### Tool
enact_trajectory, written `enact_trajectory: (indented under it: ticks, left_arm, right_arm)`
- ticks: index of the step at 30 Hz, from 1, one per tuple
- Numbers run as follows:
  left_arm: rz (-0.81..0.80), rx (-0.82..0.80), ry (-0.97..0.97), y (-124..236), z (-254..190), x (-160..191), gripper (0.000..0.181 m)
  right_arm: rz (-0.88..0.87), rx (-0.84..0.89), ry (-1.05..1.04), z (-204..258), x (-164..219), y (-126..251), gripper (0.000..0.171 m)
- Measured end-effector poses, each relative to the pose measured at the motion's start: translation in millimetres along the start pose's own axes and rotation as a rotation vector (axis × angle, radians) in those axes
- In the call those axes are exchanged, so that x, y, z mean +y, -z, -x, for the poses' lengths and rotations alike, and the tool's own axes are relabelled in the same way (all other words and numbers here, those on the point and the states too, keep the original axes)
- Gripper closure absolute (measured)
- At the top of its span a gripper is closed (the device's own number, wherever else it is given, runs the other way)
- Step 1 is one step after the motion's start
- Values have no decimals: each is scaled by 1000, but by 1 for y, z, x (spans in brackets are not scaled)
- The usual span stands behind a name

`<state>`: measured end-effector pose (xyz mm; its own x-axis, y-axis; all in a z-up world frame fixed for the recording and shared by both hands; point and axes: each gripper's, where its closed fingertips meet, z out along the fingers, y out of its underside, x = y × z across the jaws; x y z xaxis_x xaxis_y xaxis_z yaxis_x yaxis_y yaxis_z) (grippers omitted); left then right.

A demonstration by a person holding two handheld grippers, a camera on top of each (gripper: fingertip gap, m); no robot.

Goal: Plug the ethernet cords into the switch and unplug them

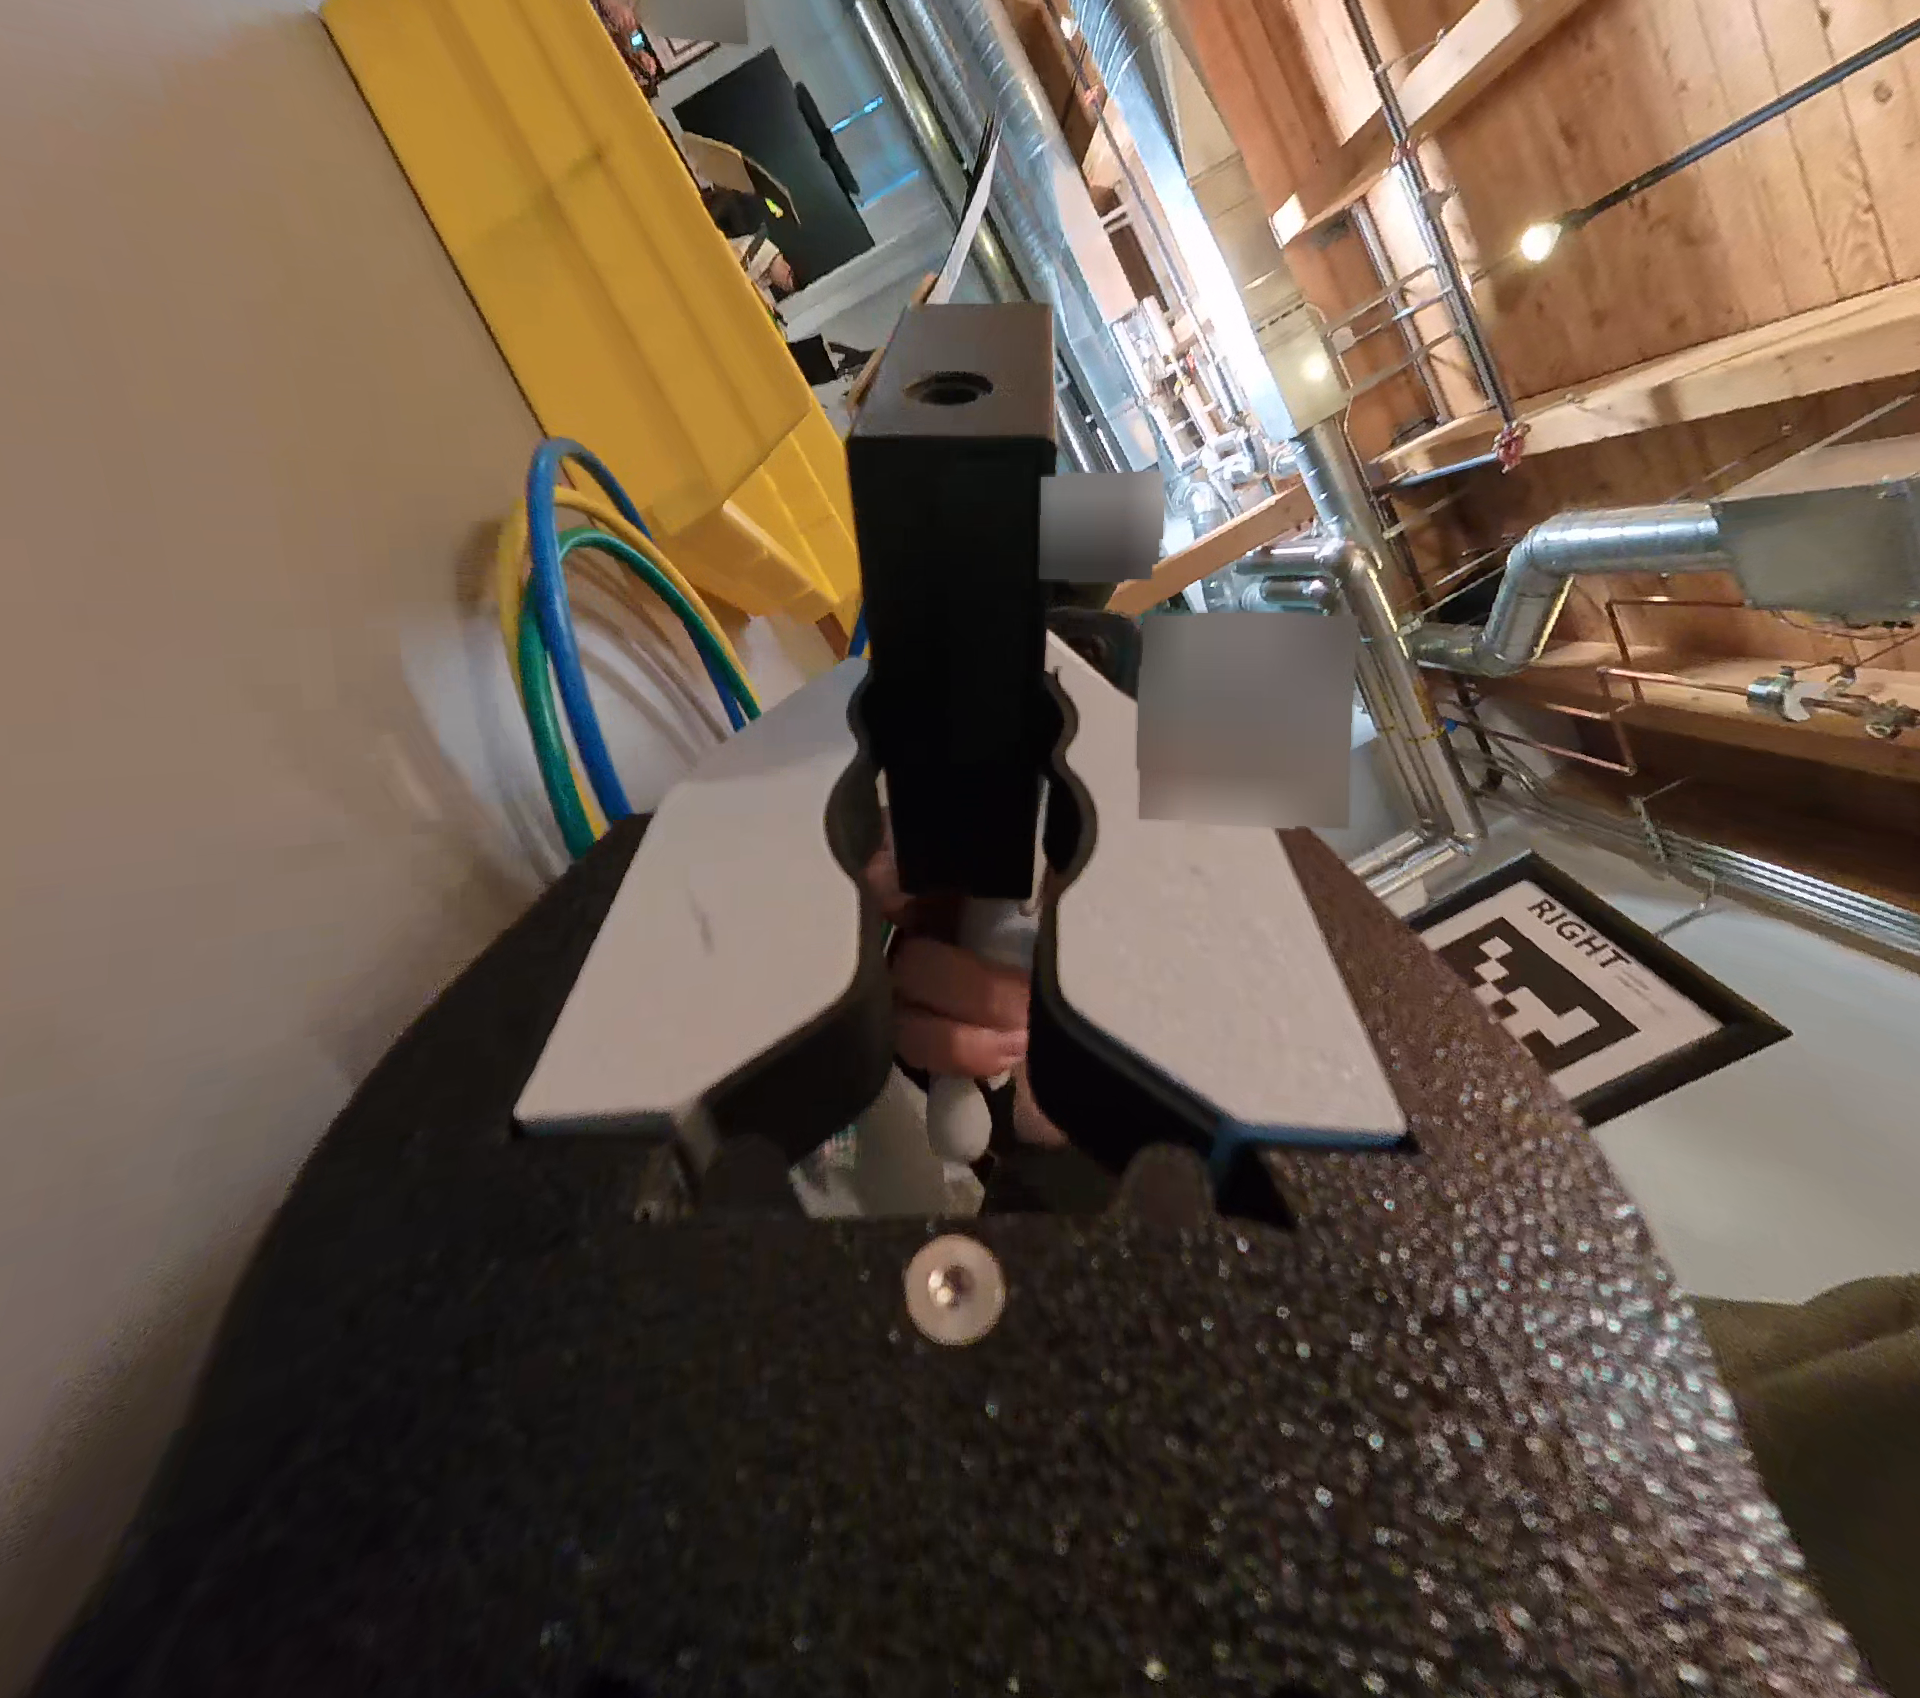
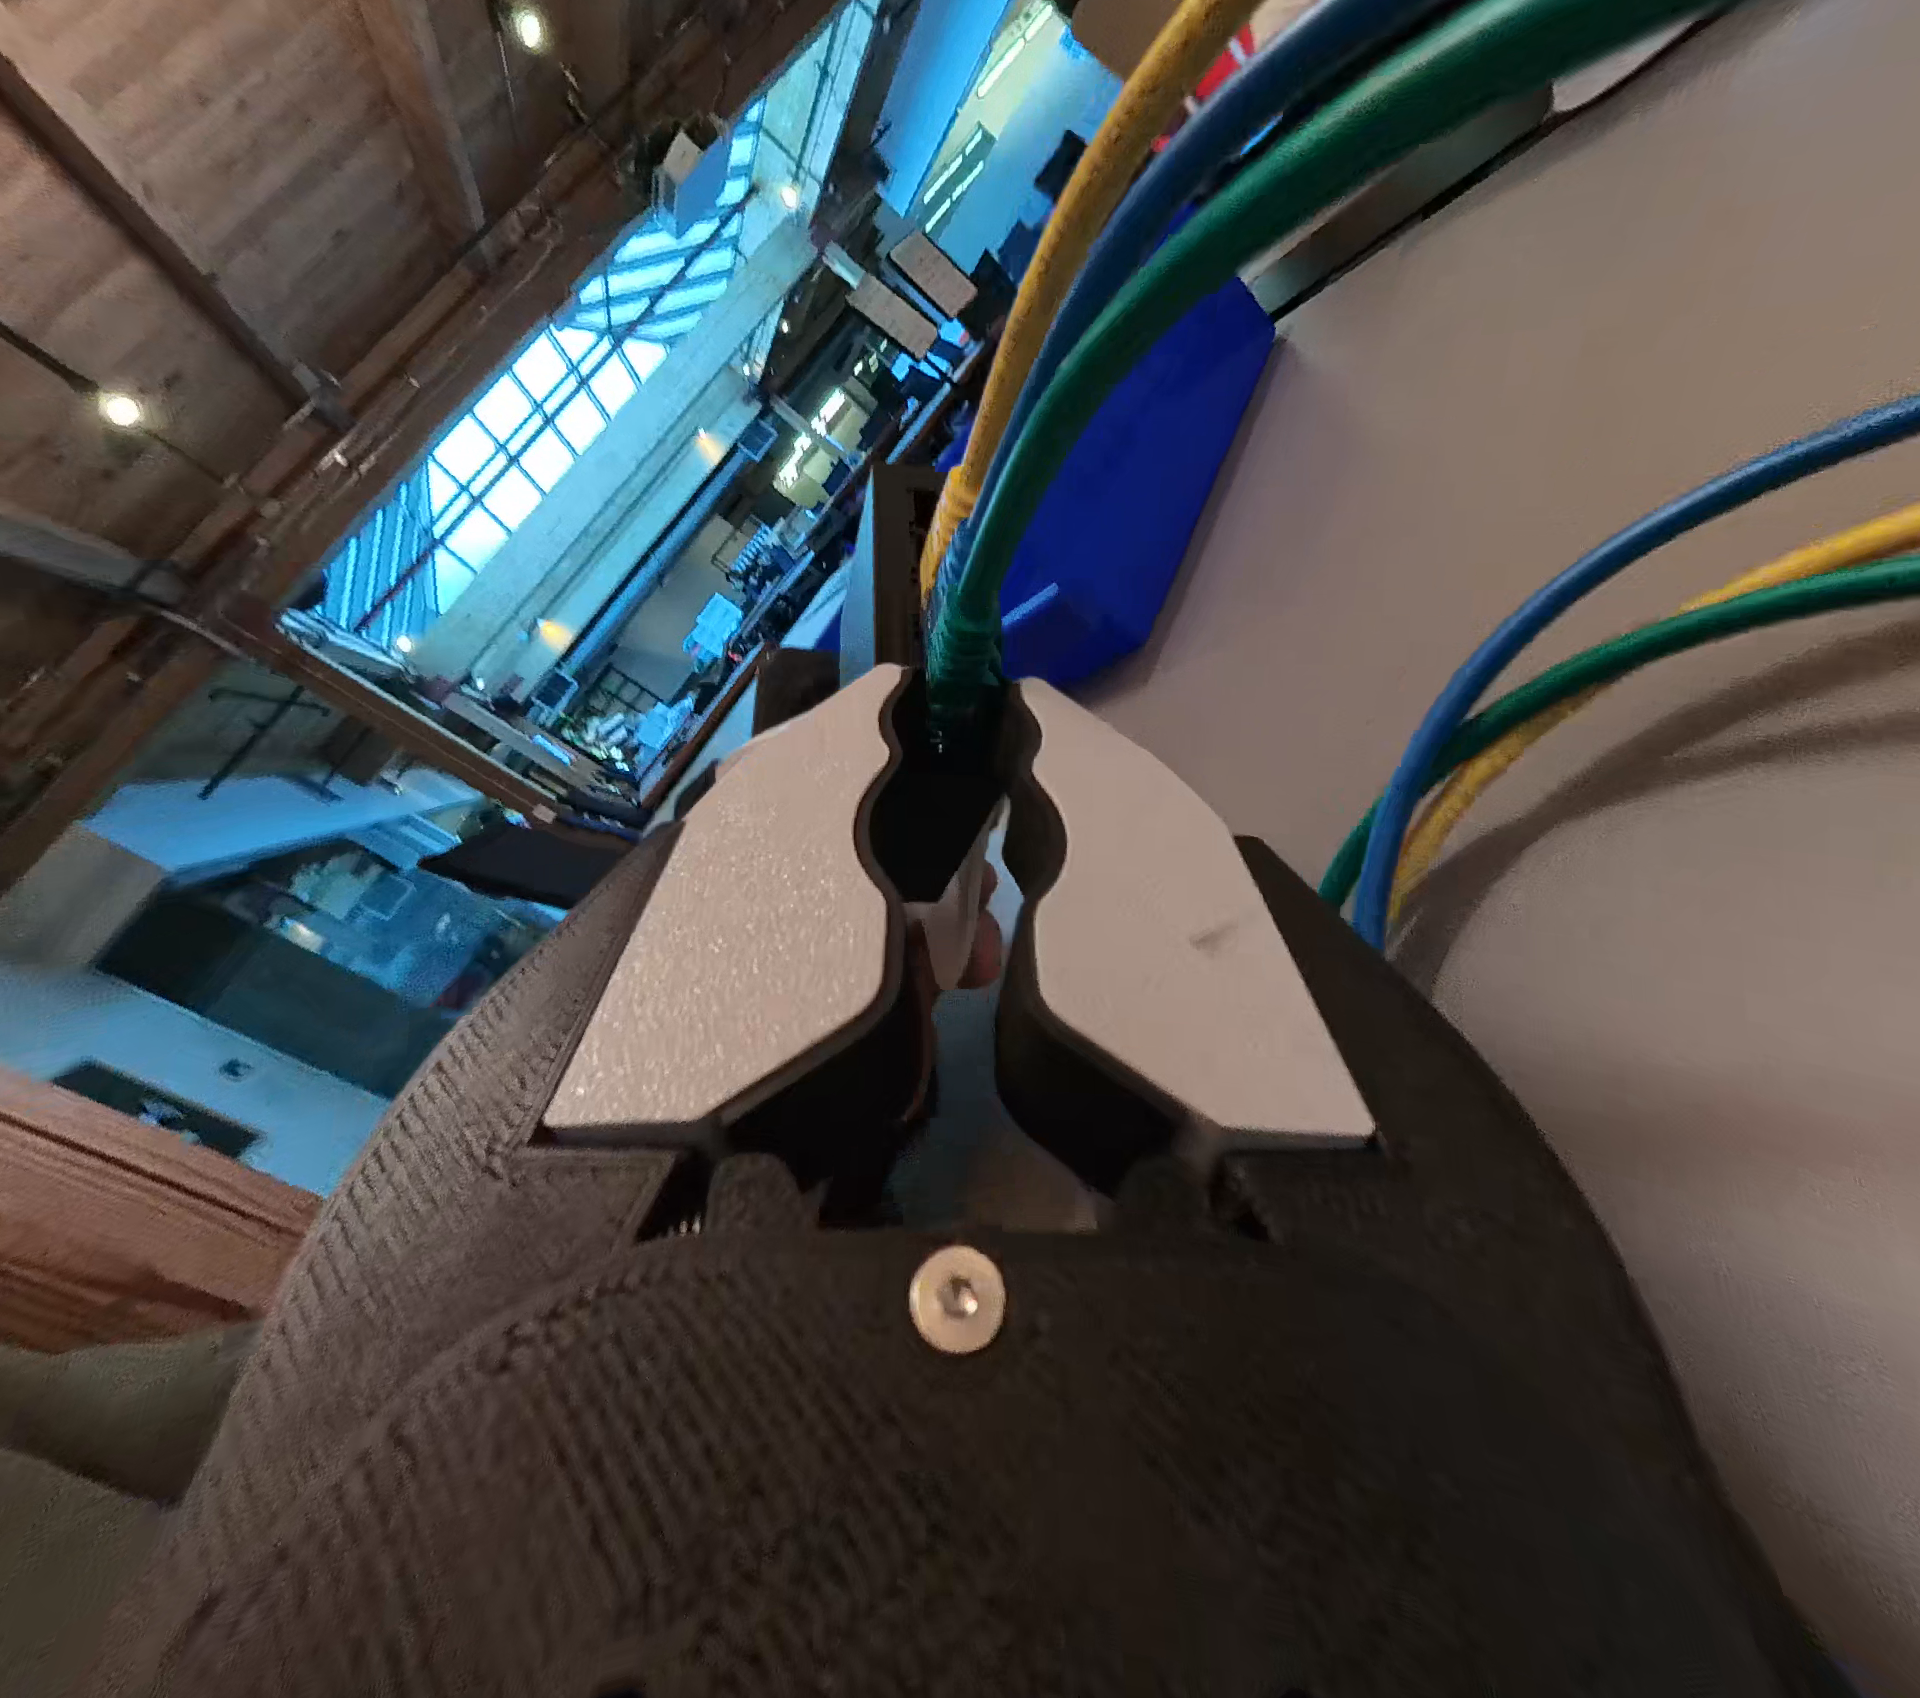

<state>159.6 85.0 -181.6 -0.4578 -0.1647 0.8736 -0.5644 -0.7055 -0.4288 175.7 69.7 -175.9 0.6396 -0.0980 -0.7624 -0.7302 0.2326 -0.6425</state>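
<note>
Table (image 1: 156,505): pale beige surface along the left edge of the left wrist view, tilted steeply in frame
Bin (image 1: 540,214): yellow plastic, standing on the table behind the cords
Cords in left view: blue cord (image 1: 556,609), green cord (image 1: 535,692) and yellow cord (image 1: 509,568) loop together above the table, left of the switch and apart from the left gripper
Switch (image 1: 951,609): black box, held on end, one short face with a round hole turned toward the camera
Left gripper (image 1: 951,775): clenched on the switch, its grey pads pressing both sides of the lower part
Hand (image 1: 961,1014): a person's fingers show in the gap below the switch, between the pads
Marker (image 1: 1590,973): black-and-white tag in a black frame, low right on a pale floor
Right gripper (image 2: 951,775): tips pinched on the green cord's plug (image 2: 961,672), right where it meets the switch
Ports: green plug (image 2: 961,672) sits nearest the tips at the switch's (image 2: 894,547) dark face; yellow cord (image 2: 1049,329) and blue cord (image 2: 1101,277) reach that face just behind it; whether each is fully seated cannot be told
Cords in right view: all three arc up and to the right, then show again lower right over the table (image 2: 1662,505)
Blue block (image 2: 1132,485): bright blue, lying on the table just right of the plugs
</note>
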Motion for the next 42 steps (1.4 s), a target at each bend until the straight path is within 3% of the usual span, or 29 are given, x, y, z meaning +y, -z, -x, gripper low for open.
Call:
enact_trajectory:
  ticks: [4,10,15,22,32,42]
  left_arm:
    - [-19,36,5,3,-6,-7,155]
    - [-34,107,197,0,-4,-1,154]
    - [-45,42,-43,0,-11,-5,155]
    - [-131,26,-40,3,-16,-16,154]
    - [-123,45,-8,2,-15,-14,154]
    - [-73,133,88,1,-12,-6,154]
  right_arm:
    - [18,-9,51,8,-3,-5,156]
    - [90,46,196,5,-6,-3,156]
    - [44,-55,45,10,-9,-4,156]
    - [-132,-69,-126,12,-9,-3,157]
    - [-147,-55,-85,12,-9,-3,157]
    - [-52,-17,44,11,-8,-1,157]
